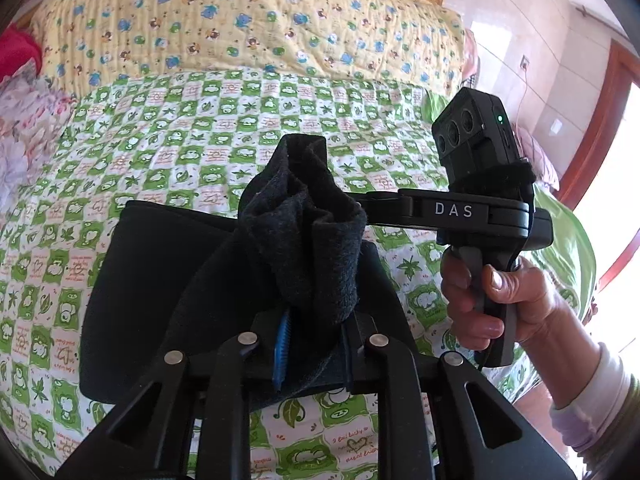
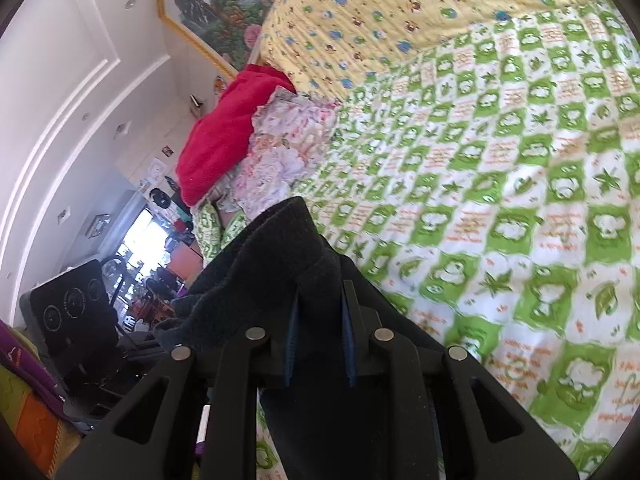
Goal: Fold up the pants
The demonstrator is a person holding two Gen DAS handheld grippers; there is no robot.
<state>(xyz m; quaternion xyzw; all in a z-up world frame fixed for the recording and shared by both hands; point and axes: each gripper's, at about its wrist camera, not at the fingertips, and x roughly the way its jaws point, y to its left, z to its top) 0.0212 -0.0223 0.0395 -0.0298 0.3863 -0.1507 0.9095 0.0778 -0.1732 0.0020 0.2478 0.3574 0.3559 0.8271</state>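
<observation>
Pants (image 1: 208,280) of dark, almost black fabric lie partly on the bed (image 1: 200,140), which is covered by a green-and-white checked sheet with cloud and leaf prints. In the left wrist view one end of the pants is bunched up and lifted into a thick fuzzy wad, while a flatter folded part spreads on the sheet to the left and below it. The left gripper (image 1: 312,344) is clamped on that wad: the cloth fills the narrow gap between its blue-lined fingers (image 1: 282,344), and both pads press against it.

In the same view the right gripper (image 1: 360,204) reaches in from the right, its black body marked DAS, its tip buried in the top of the same bunch. A hand (image 1: 492,292) in a pale sleeve (image 1: 600,400) grips its handle, and a small black camera box (image 1: 476,128) with a green light sits on top.

The right wrist view shows the right gripper (image 2: 320,344) closed on the pants (image 2: 272,264) too, with dark cloth packed between its blue pads and rising in a peak ahead of them, draping down to the left.

A yellow quilt (image 1: 248,20) with small blue and green figures lies at the head of the bed. A red cloth (image 2: 228,132) and a floral bundle (image 2: 280,152) rest at the bed's far edge, well apart from the pants
</observation>
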